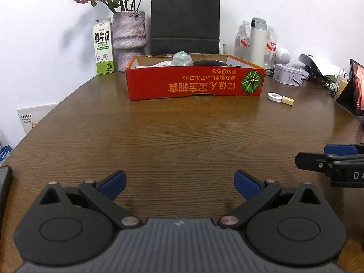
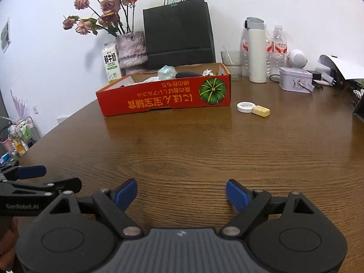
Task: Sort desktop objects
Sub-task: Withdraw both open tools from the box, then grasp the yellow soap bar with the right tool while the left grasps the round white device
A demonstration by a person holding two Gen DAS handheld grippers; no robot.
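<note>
Two loose items are sitting out on the table (image 1: pixel 182 132) in the left wrist view: a white round tin (image 1: pixel 274 97) and a yellow block (image 1: pixel 287 101), touching each other, just right of the red box (image 1: pixel 193 83). The left gripper (image 1: pixel 180 183) is hovering low over bare wood, jaws spread wide, nothing between them. The box is already holding a few things, a pale green lump and something dark among them. Behind it are standing one milk carton (image 1: pixel 103 46), one vase (image 1: pixel 129 38) and one black bag (image 1: pixel 185 21).

Over to the right wrist view: the right gripper (image 2: pixel 181 193) is also gaping, empty, pointing across the table with the tin (image 2: pixel 245 107) and the block (image 2: pixel 261 110) ahead and to its right, well apart from it. One flask (image 2: pixel 257 50) and one metal tin (image 2: pixel 295 80) are standing further back; I'm counting at least two water bottles, and cannot tell whether there are more.

Judging the step, a reach for one of the loose pair is coming. To do it well, the right gripper is the nearer one; it should be straddling just the block, approaching from the free side so the tin is not getting shoved, then lifting clear before carrying it over the box wall.
</note>
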